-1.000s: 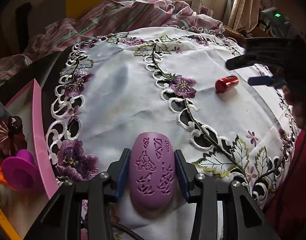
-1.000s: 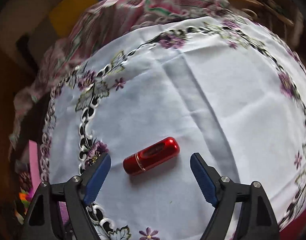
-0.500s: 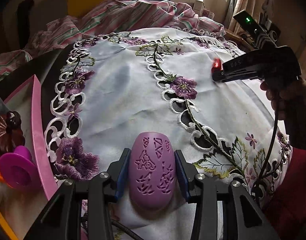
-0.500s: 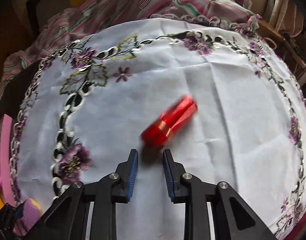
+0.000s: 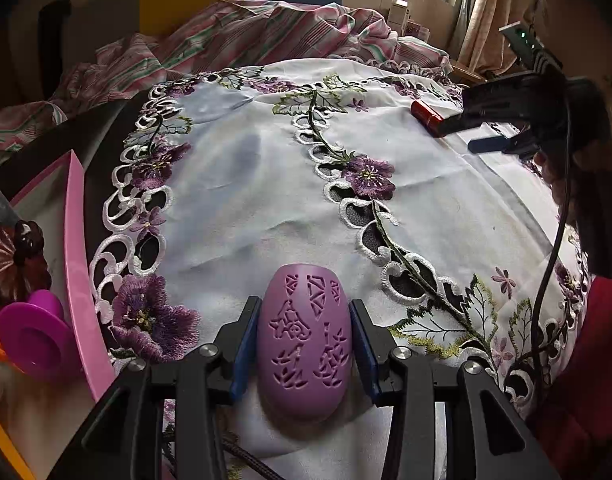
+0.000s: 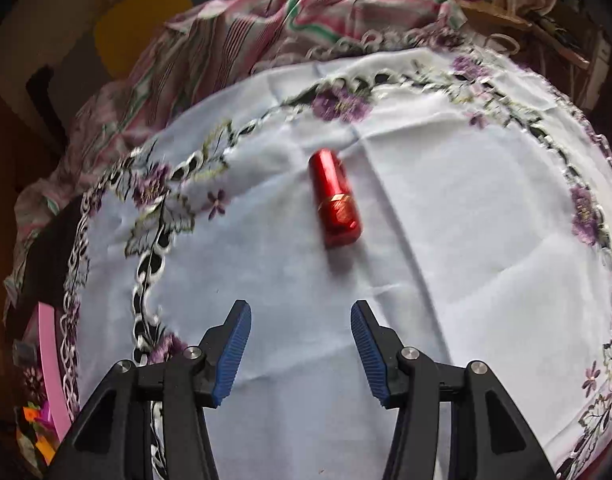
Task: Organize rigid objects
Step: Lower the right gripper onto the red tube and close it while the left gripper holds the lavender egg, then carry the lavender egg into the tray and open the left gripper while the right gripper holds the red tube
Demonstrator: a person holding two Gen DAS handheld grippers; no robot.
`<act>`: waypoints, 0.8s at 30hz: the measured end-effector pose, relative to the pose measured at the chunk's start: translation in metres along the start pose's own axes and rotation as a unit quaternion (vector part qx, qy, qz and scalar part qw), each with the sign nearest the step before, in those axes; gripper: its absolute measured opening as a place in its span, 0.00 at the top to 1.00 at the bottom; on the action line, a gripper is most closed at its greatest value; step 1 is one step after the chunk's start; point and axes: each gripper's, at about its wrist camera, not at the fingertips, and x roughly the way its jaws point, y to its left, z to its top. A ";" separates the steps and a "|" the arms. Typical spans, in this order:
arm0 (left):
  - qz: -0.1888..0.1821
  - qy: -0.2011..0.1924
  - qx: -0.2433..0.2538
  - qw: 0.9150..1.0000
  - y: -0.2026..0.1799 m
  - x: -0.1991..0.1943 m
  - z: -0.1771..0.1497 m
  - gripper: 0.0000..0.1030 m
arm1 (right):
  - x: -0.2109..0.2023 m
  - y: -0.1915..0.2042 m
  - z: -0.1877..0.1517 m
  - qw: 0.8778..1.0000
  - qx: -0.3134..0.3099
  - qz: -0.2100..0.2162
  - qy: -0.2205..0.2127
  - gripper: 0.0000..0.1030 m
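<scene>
A purple oval shell with cut-out patterns rests on the white embroidered tablecloth. My left gripper is shut on it, a blue pad against each side. A shiny red cylinder lies on the cloth ahead of my right gripper, pointing away from it. The right jaws are opening and nothing is between them. In the left wrist view the red cylinder lies at the far right, just beyond the tip of the right gripper, which a hand holds.
A pink tray stands off the cloth's left edge, holding a magenta cup and other small things. A striped pink cloth is heaped behind the table. The right gripper's cable hangs at the right.
The right jaws closed just short of the red cylinder and have spread again. The cylinder slid farther away and turned lengthwise. The left gripper and purple shell have not moved.
</scene>
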 end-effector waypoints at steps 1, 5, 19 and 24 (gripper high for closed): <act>0.001 -0.001 0.002 1.000 0.000 0.000 0.000 0.57 | -0.002 0.000 0.002 1.000 -0.002 -0.006 -0.006 0.49; 0.001 -0.004 0.004 1.000 0.000 0.000 -0.001 0.57 | 0.006 0.007 0.023 0.999 -0.026 -0.043 -0.013 0.49; -0.006 -0.001 -0.004 1.000 0.002 0.000 0.000 0.57 | 0.064 0.023 0.062 0.989 -0.075 -0.120 0.040 0.75; -0.003 -0.005 -0.001 1.000 0.000 0.000 0.000 0.57 | 0.032 0.045 0.027 0.993 -0.097 -0.045 0.057 0.75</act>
